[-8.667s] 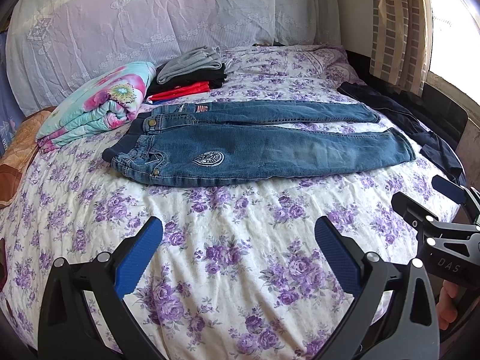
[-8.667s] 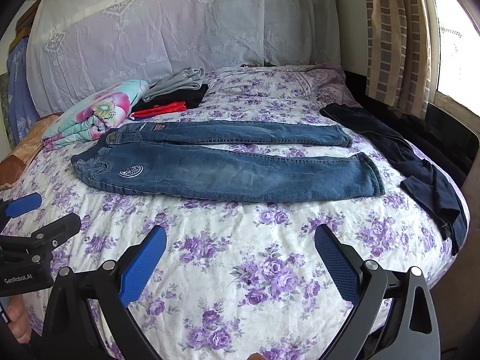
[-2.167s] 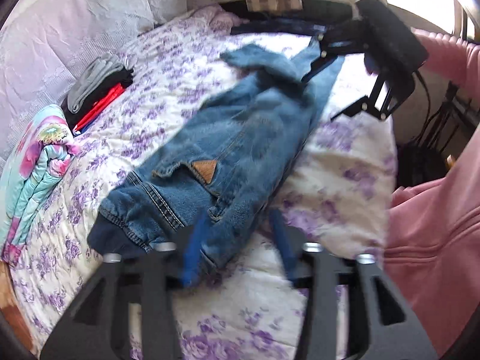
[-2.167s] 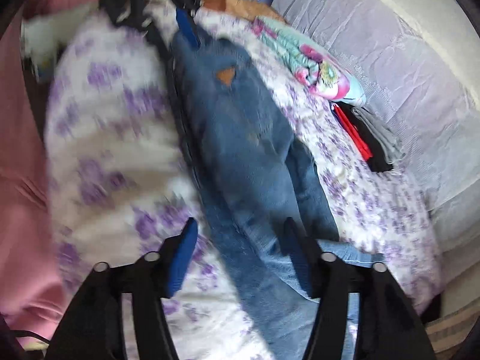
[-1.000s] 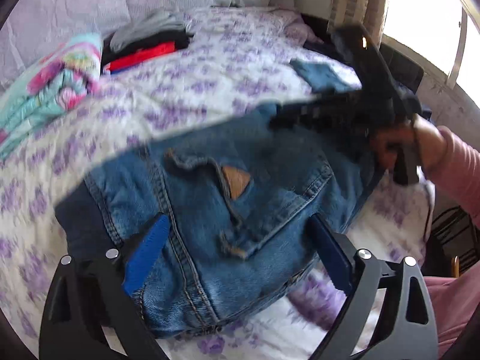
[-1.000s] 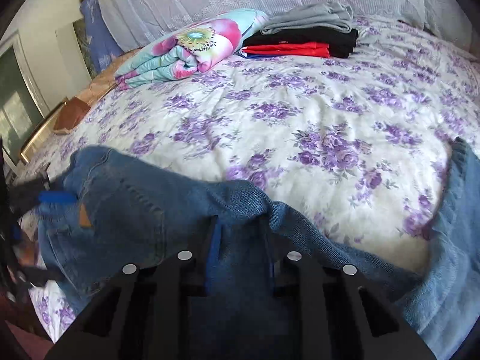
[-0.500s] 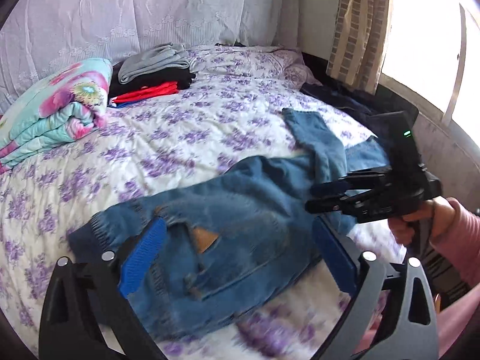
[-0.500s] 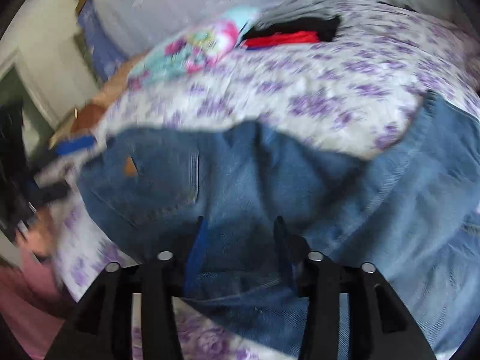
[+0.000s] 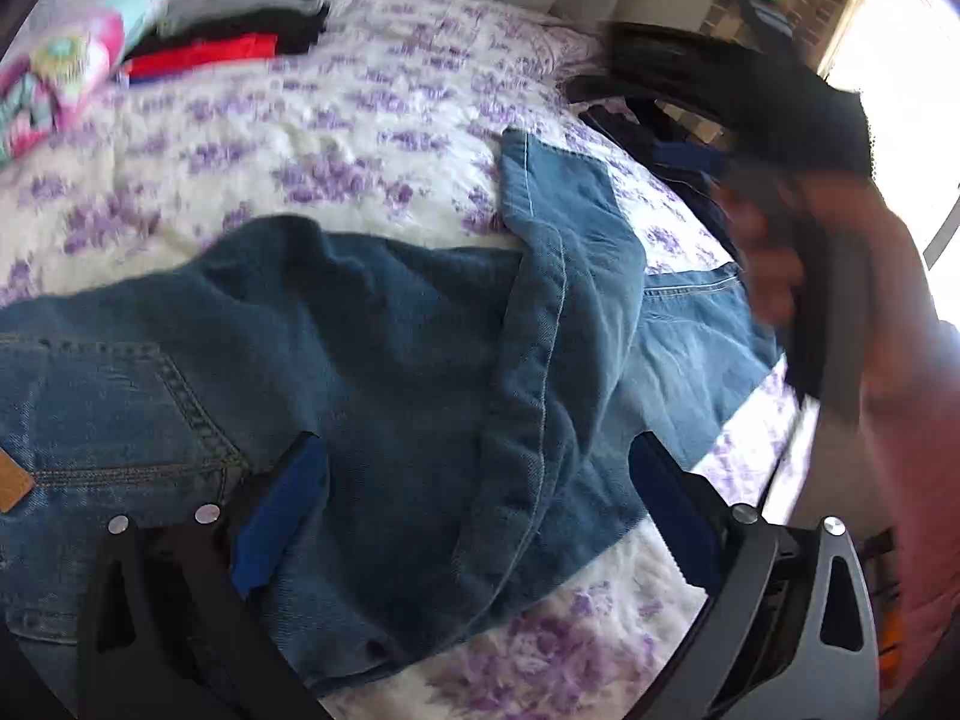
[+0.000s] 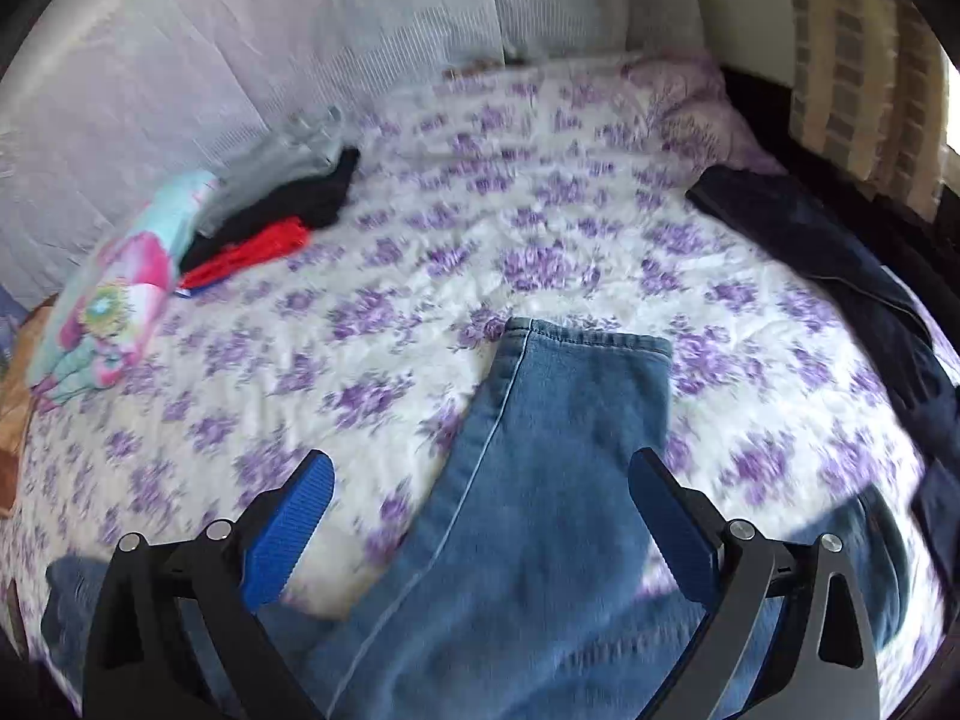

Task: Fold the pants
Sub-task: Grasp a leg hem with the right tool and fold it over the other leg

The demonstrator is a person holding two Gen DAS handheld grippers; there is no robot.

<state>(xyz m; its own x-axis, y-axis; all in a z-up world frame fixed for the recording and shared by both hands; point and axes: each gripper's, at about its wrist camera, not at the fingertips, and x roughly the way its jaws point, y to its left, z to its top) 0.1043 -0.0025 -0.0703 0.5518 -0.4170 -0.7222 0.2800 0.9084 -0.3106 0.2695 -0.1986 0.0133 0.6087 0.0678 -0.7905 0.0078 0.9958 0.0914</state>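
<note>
The blue jeans lie doubled over on the floral bed sheet, back pocket and brown patch at the left. My left gripper hovers open over the folded denim, and its pads do not press on it. In the right wrist view a leg end of the jeans points away up the bed. My right gripper is above it with its jaws opening and nothing pinched. At the right of the left wrist view a blurred hand holds the right gripper's handle.
A stack of grey, black and red folded clothes and a rolled floral blanket sit at the bed's far left. A dark garment drapes the right edge. A curtain hangs beyond. A pink sleeve fills the right side.
The right gripper has let go of the denim, opened wide and pulled back upward. The left gripper has slid right along the jeans, which now rest doubled over on the bed.
</note>
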